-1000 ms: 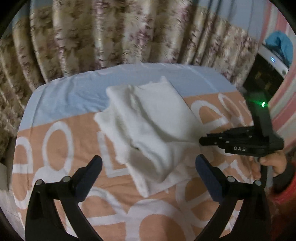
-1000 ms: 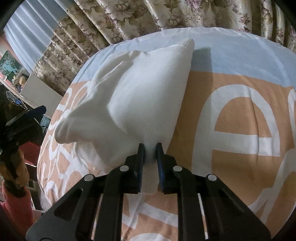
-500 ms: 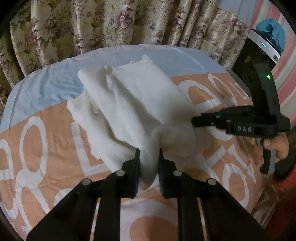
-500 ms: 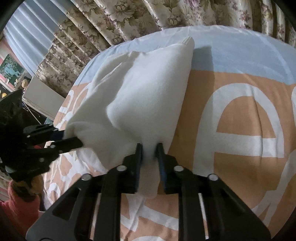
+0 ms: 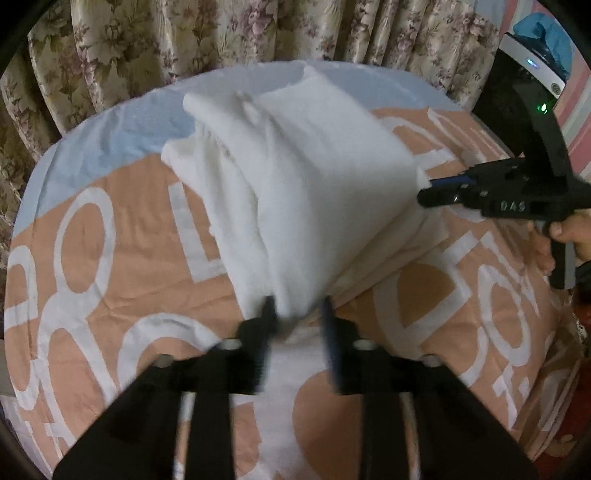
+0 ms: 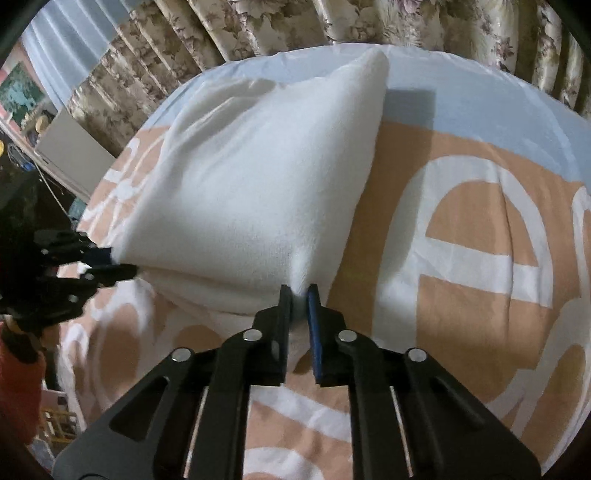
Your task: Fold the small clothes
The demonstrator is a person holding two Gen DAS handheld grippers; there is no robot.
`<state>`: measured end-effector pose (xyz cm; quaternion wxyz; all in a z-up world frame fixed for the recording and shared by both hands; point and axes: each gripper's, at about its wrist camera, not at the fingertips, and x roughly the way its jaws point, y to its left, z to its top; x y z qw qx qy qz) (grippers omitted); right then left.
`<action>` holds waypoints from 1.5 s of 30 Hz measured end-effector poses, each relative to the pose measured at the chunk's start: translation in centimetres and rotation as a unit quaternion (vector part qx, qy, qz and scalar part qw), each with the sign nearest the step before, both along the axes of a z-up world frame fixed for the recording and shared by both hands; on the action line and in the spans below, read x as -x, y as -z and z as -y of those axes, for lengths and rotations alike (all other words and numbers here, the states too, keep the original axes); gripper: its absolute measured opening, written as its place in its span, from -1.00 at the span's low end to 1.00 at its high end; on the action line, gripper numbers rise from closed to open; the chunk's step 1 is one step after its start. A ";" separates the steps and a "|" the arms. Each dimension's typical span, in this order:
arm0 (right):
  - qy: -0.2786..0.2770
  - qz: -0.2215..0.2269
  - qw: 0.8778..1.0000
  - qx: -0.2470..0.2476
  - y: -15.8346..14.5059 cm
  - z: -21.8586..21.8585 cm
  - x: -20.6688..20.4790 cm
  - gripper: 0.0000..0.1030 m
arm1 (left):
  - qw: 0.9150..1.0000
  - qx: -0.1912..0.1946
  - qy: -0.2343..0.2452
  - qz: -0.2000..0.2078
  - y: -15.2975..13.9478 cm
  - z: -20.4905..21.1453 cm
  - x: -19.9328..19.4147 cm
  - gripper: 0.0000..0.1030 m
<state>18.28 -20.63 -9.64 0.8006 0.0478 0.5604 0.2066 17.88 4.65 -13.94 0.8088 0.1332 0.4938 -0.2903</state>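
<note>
A white fleecy garment (image 5: 306,177) lies partly folded on the bed, its near edge lifted off the cover. My left gripper (image 5: 297,312) is shut on the garment's near corner; the view is motion-blurred. My right gripper (image 6: 299,293) is shut on the other near corner of the white garment (image 6: 258,177) and holds it raised. Each gripper shows in the other's view: the right gripper (image 5: 424,184) at the right, the left gripper (image 6: 114,264) at the left, both at the cloth's edge.
The bed cover (image 5: 110,258) is orange with large white letters and a pale blue band at the far side (image 6: 461,85). Flowered curtains (image 5: 221,33) hang behind the bed. A dark appliance (image 5: 517,66) stands at the far right. Clutter (image 6: 22,110) sits beyond the bed's left edge.
My left gripper closed on the garment's near corner and has lifted it. With the right gripper holding its corner, the cloth's near edge has risen and stretched between the two grippers.
</note>
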 end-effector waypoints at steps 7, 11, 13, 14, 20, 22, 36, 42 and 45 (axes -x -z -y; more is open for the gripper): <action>0.025 0.040 0.999 -0.025 -2.7 2.3 0.4 0.11 | 0.998 0.008 -0.020 0.059 -4.1 -0.1 0.2 0.74; 0.064 0.050 0.996 -0.033 -2.8 3.6 0.0 0.27 | 0.997 0.038 -0.067 0.014 -3.1 -0.2 -2.5 0.74; 0.076 0.058 0.994 -0.043 -2.9 3.9 0.0 0.47 | 0.996 0.052 -0.075 -0.009 -2.4 0.1 -3.3 0.74; 0.082 0.064 0.993 -0.046 -3.0 4.1 0.0 0.55 | 0.995 0.057 -0.076 -0.020 -2.0 0.2 -3.8 0.74; 0.086 0.091 0.992 -0.017 -4.0 2.5 -0.5 0.89 | 0.995 -0.007 -0.103 0.000 -0.5 1.5 -4.2 0.79; 0.084 0.113 0.990 -0.001 -4.3 1.8 -0.6 0.94 | 0.993 -0.014 -0.116 0.008 -0.5 1.5 -4.0 0.89; 0.079 0.120 0.990 -0.002 -2.6 -1.6 -2.5 0.94 | 0.987 -0.010 -0.157 -0.010 2.1 1.3 -4.1 0.96; 0.078 0.112 0.991 0.010 -2.2 -1.3 -3.2 0.94 | 0.984 0.030 -0.168 -0.049 3.0 0.8 -4.9 0.96; 0.077 0.107 0.991 0.009 -1.9 -1.1 -3.6 0.94 | 0.984 0.033 -0.160 -0.070 3.0 1.4 -5.2 0.96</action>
